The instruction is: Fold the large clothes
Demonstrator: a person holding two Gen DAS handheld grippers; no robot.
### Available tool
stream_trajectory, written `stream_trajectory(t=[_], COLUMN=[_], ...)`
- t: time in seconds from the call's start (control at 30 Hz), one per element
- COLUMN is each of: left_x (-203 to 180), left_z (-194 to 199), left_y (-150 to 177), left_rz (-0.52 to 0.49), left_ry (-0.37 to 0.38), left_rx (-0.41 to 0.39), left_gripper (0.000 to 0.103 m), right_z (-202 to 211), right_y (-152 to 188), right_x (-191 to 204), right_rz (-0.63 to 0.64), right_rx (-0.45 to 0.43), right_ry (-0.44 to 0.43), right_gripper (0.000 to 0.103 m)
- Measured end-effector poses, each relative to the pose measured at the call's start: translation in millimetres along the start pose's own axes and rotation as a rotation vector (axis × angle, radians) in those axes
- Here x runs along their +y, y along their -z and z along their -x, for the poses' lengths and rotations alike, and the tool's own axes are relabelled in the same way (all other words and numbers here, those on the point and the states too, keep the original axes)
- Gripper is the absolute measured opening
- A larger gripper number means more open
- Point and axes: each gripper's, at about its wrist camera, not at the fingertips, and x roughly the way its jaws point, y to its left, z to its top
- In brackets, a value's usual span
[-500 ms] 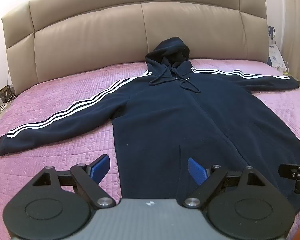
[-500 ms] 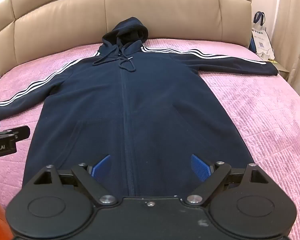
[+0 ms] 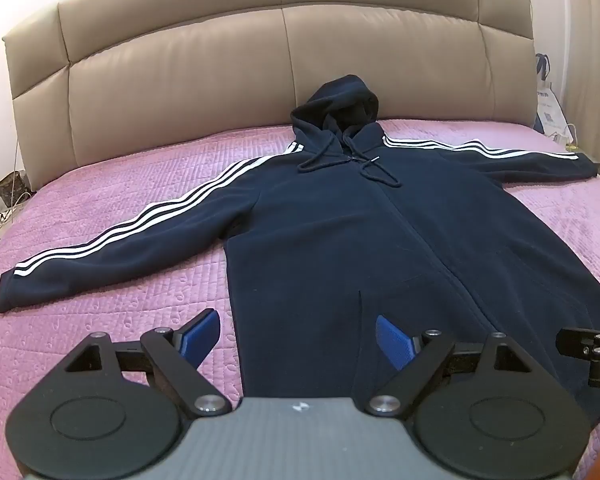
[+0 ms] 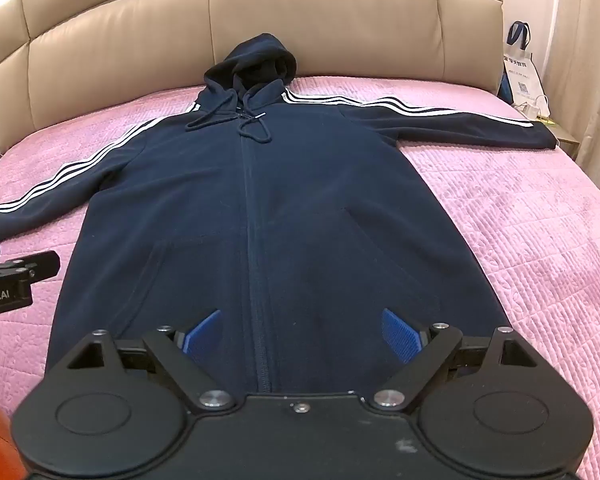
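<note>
- Step: pre-grasp, I reckon; nothing folded yet. Hoodie (image 4: 268,208) lies flat, zip up, on the pink bed (image 4: 540,240), hood at far end by headboard (image 4: 120,40), sleeves out left & right.
- Left claw (image 3: 298,338) wide, empty, over near-left hem edge; right claw (image 4: 300,334) wide, empty, over near hem centre.
- Next: prob. needs each claw sent out to a sleeve, then fold it inward.
- Count: 1 hoodie, 2 sleeves, 2 claws, 1 tote bag (image 4: 522,68) far right.

Open pink bedspread (image 4: 540,240) is left free on both sides of the spread navy hoodie (image 4: 268,208). The far edge is closed off by the padded headboard (image 3: 220,80). A tote bag (image 4: 522,68) is stood beside the far right corner.
</note>
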Motion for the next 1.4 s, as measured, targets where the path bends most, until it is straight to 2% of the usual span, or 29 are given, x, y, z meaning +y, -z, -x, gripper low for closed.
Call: stream_trajectory(t=[0.3, 0.47, 0.53, 0.6, 0.73, 0.77, 0.9, 0.93, 0.97, 1.1, 1.2, 1.27, 1.4], left_x=[2, -2, -9, -21, -63, -72, -106, -112, -114, -123, -129, -130, -134], left_z=[-1, 15, 25, 31, 15, 0, -68, -97, -109, -164, -201, -210, -226], left_y=[1, -5, -18, -39, -97, -106, -122, -110, -108, -77, -69, -73, -85], left_rz=[0.002, 0.011, 0.005, -0.010, -0.002, 0.006, 0.058, 0.055, 0.062, -0.016, -0.026, 0.017, 0.056], left_ry=[-0.001, -0.016, 0.018, 0.040, 0.063, 0.076, 0.135, 0.123, 0.115, 0.106, 0.126, 0.147, 0.132], left_rx=[-0.003, -0.045, -0.094, -0.146, -0.179, -0.147, -0.137, -0.097, -0.118, -0.096, -0.060, -0.065, -0.084], left_gripper=[0.087, 0.087, 0.087, 0.087, 0.091, 0.091, 0.091, 0.091, 0.090, 0.090, 0.090, 0.090, 0.089], right_z=[1, 6, 13, 25, 31, 25, -24, -41, -65, -148, -203, -231, -283], right_y=[-1, -4, -11, -26, -65, -79, -110, -115, -122, -156, -193, -217, -250], right_x=[0, -7, -17, -30, -67, -81, -141, -160, -184, -273, -342, -383, -457], right_rz=[0.000, -0.021, -0.045, -0.033, -0.002, 0.006, 0.000, -0.007, -0.017, -0.075, -0.195, -0.297, -0.480], right_rx=[-0.001, -0.005, -0.027, -0.087, -0.195, -0.213, -0.237, -0.238, -0.243, -0.258, -0.255, -0.257, -0.227], right_ry=[0.000, -0.017, -0.041, -0.025, 0.064, 0.082, 0.134, 0.135, 0.146, 0.247, 0.308, 0.299, 0.322], right_gripper=[0.103, 0.103, 0.103, 0.103, 0.103, 0.103, 0.103, 0.103, 0.103, 0.102, 0.102, 0.102, 0.102])
